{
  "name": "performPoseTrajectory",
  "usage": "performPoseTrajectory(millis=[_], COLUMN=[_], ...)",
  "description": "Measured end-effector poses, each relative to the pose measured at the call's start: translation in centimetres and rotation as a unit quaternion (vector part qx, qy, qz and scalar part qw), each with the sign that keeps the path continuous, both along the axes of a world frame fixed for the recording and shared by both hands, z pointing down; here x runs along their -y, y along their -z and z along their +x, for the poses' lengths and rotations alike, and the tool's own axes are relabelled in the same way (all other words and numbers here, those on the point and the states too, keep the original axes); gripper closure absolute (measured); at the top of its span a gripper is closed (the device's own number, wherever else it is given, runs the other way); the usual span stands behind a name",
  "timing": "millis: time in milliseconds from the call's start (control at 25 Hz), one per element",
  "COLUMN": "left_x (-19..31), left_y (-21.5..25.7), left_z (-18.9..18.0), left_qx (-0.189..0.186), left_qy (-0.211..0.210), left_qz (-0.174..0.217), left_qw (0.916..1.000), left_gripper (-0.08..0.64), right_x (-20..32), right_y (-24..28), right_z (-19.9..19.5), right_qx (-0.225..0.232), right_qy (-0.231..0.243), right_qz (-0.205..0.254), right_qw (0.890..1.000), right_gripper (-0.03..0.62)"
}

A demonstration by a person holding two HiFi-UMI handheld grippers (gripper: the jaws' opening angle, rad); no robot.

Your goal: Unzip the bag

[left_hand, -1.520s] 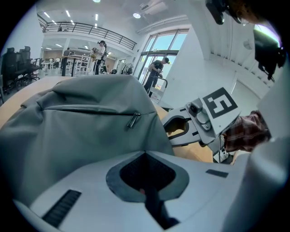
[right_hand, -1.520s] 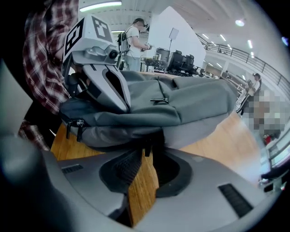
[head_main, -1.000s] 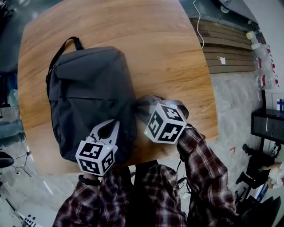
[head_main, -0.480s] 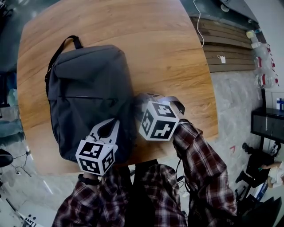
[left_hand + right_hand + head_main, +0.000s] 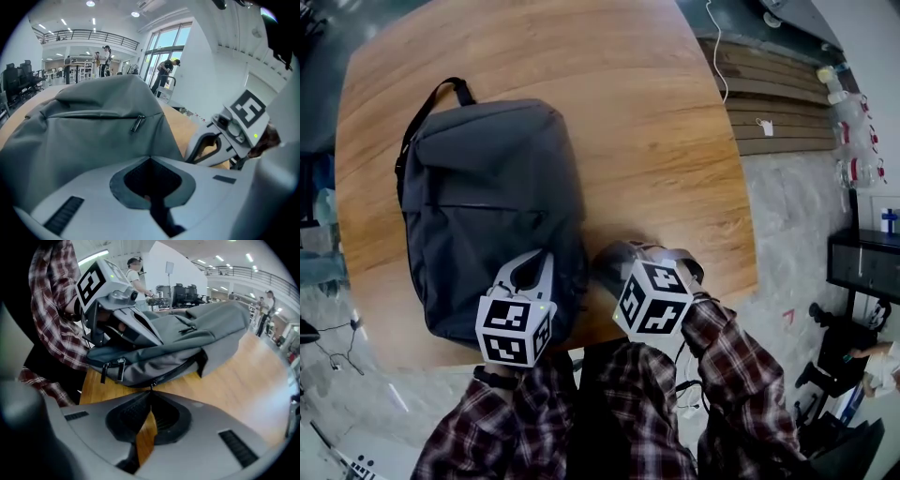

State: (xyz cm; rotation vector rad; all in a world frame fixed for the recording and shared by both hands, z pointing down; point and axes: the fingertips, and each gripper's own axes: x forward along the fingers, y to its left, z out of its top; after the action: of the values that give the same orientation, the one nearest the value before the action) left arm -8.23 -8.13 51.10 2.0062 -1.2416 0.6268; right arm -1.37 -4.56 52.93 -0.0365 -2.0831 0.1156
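R gripper (image 5: 151, 392), clenched on the zipper pull (image 5: 152, 383), has drawn back toward the bench (image 5: 656, 112) edge. Zip prob. opening. L gripper (image 5: 528, 274) stays shut, pinning the bag (image 5: 487, 187) corner.

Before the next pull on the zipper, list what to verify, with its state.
1. Grip: right gripper shut on the zipper pull: ok.
2. Brace: left gripper has its jaws together at the backpack; whether fabric is pinched: cannot tell.
3. Backpack lying flat on the table: ok.
4. Zip already partly opened: cannot tell.
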Motion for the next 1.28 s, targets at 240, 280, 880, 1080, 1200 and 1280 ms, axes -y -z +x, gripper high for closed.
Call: performPoseTrajectory(millis=[240,280,880,1080,1200,1280], left_x=[0.1,0.1,0.5,2.8,4.6,4.7], left_y=[0.0,0.0,3.4,5.3,3.6,2.3], left_z=[0.1,0.1,1.5,5.1,7.5,8.4], left_qx=[0.005,0.007,-0.005,0.037,0.09,0.082], left_qy=[-0.001,0.0,-0.119,-0.312,-0.395,-0.414], left_qz=[-0.004,-0.004,0.009,0.072,0.079,0.059], left_qw=[1.0,1.0,0.9929,0.9465,0.9108,0.9048], left_gripper=[0.551,0.551,0.551,0.551,0.551,0.551], right_x=[-1.7,-2.1,2.6,7.1,7.0,6.5], right_y=[0.2,0.2,0.9,1.4,1.4,1.2], right_z=[0.2,0.2,3.4,4.1,4.0,4.2], right_qx=[0.014,0.012,-0.029,-0.019,-0.014,-0.013], right_qy=[-0.123,-0.136,-0.18,-0.117,-0.114,-0.139], right_qz=[-0.015,-0.016,0.103,0.152,0.146,0.132], right_qw=[0.992,0.991,0.978,0.981,0.983,0.981], right_gripper=[0.575,0.574,0.574,0.574,0.575,0.574])
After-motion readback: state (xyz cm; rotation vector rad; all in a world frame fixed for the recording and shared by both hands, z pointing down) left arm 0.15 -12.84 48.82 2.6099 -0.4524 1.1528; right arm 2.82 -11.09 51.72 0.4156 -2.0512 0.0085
